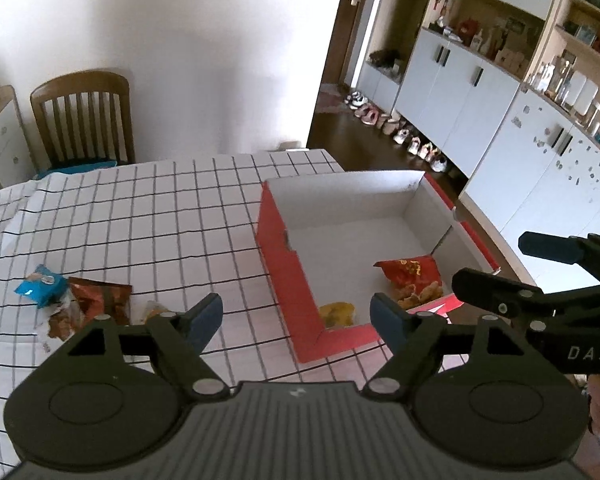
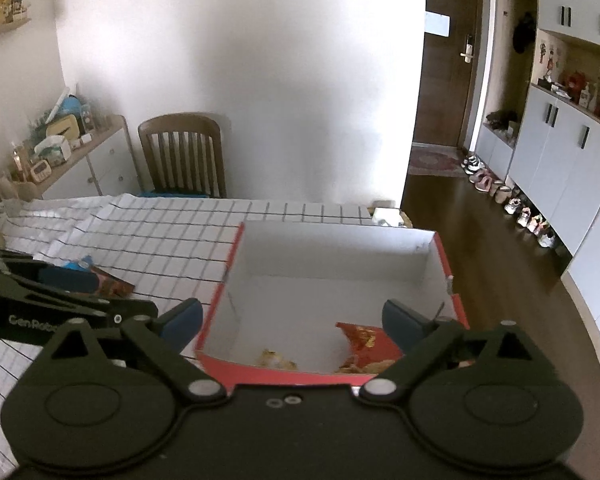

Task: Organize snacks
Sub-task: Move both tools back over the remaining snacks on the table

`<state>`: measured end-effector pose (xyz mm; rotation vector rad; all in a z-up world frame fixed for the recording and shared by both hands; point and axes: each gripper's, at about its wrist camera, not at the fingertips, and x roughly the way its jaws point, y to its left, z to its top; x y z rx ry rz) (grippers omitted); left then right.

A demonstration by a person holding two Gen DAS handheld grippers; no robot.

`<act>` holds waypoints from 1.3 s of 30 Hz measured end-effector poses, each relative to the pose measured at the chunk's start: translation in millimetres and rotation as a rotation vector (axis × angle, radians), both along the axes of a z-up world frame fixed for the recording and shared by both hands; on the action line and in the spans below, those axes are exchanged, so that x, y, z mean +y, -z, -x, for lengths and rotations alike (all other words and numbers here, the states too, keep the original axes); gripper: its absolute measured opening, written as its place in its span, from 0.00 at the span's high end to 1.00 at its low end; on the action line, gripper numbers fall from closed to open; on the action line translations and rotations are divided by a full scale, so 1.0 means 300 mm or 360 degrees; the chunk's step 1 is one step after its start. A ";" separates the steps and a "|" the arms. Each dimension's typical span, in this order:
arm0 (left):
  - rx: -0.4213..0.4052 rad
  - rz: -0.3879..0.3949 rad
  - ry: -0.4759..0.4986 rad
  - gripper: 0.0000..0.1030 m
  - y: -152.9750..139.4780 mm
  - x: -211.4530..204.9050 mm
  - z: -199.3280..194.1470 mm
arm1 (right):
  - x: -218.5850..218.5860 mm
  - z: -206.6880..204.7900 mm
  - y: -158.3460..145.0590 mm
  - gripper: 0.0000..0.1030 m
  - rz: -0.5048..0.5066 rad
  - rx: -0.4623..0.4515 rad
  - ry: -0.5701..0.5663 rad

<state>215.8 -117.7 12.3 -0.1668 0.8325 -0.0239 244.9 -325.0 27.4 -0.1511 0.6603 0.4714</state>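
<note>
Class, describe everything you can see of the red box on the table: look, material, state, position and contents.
The box looks like cardboard, red outside and white inside, open-topped with no lid in view. It sits upright on the checked tablecloth near the table's right edge. Inside, near the front wall, lie a red snack bag and a yellow packet; the rest of its floor is bare. One side wall shows a small notch. Neither hand-held gripper touches it.

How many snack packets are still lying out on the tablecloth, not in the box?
3, clustered left of the red box: a blue packet, a brown packet beside it, and a pale packet partly hidden behind the left gripper. More may be hidden.
</note>
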 end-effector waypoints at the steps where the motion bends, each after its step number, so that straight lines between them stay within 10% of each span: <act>1: -0.0012 0.0004 0.0001 0.21 -0.006 0.017 0.016 | 0.014 0.012 -0.004 0.03 -0.0007 -0.0001 0.0000; 20: -0.0016 0.0175 -0.0215 0.00 -0.009 0.439 0.275 | 0.283 0.224 0.001 0.00 -0.0061 -0.0010 -0.0126; 39: 0.0320 0.0242 -0.0446 0.00 0.295 0.602 0.415 | 0.502 0.246 0.216 0.07 0.0000 0.0258 -0.0140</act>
